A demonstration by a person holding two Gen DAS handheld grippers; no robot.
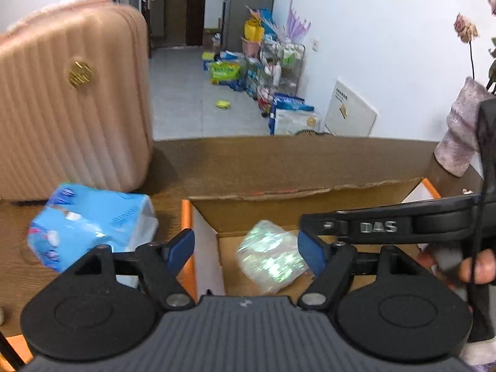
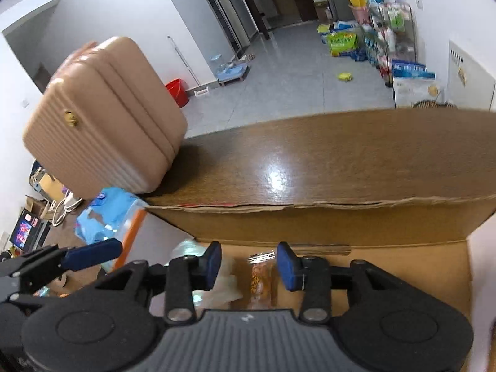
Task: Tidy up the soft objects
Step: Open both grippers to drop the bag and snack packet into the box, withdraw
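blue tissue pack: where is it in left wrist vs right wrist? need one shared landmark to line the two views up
Left wrist: blue tissue pack at lower left, on the wooden table, left of the cardboard box's orange edge, in front of the pink suitcase.
Right wrist: blue tissue pack at mid-left, partly hidden, below the pink suitcase, left of the box's orange edge.
Shared landmark: the suitcase's gold badge.

White walls [image 1: 372, 31], grey tiled floor [image 1: 186, 99], dark doorway [image 1: 186, 6], glossy brown table [image 2: 341, 161].
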